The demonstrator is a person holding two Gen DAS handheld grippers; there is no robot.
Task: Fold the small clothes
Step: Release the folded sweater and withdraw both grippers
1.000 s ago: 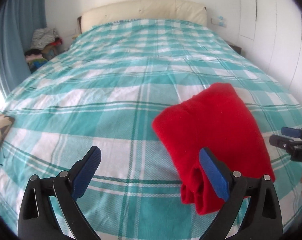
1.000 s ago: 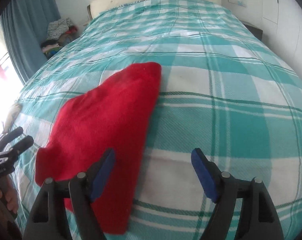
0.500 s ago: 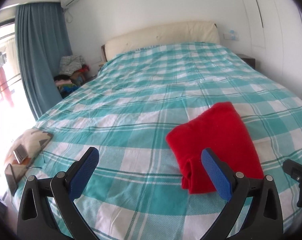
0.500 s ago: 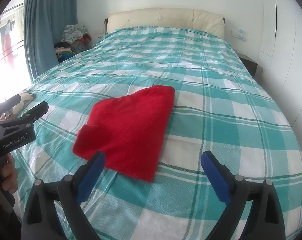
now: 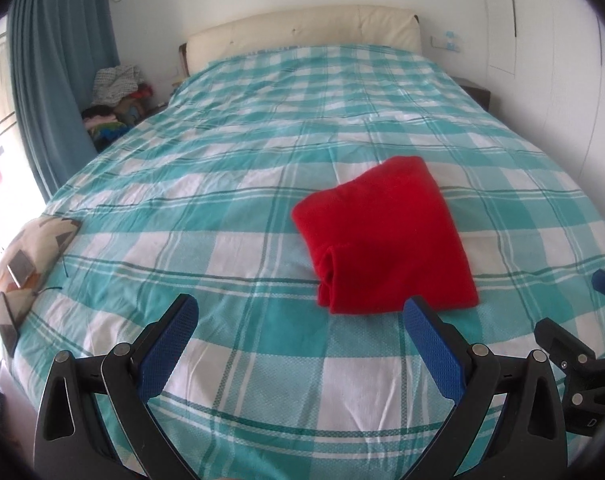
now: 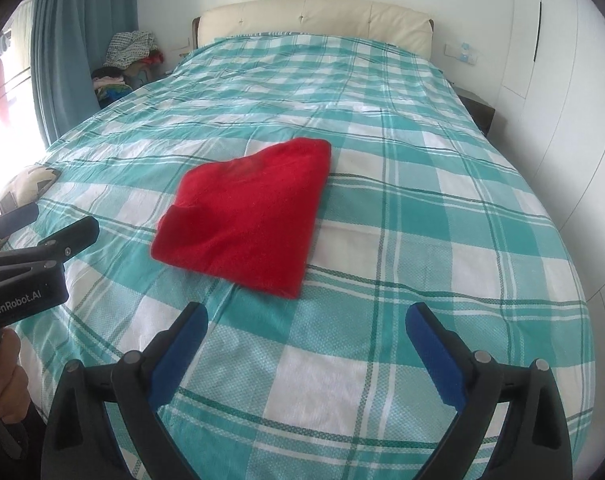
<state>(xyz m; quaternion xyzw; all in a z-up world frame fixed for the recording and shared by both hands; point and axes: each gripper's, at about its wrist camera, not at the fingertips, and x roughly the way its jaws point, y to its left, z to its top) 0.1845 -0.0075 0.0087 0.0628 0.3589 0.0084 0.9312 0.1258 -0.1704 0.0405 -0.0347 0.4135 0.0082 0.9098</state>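
Note:
A folded red garment point(image 5: 386, 236) lies flat on the teal and white checked bedspread point(image 5: 230, 208); it also shows in the right wrist view point(image 6: 250, 216). My left gripper point(image 5: 298, 320) is open and empty, held back from the garment's near edge. My right gripper point(image 6: 306, 324) is open and empty, also short of the garment. The right gripper's fingers point(image 5: 562, 344) show at the right edge of the left wrist view. The left gripper's body point(image 6: 26, 280) shows at the left of the right wrist view.
A cream headboard point(image 5: 302, 36) stands at the far end. A patterned cushion with two phones point(image 5: 26, 256) lies at the bed's left edge. A pile of clothes point(image 5: 114, 100) sits by the blue curtain point(image 5: 58, 72). White wardrobe doors point(image 6: 562, 80) line the right.
Both grippers have pulled back and up from the red garment, which now lies clear of them. The garment itself has not moved.

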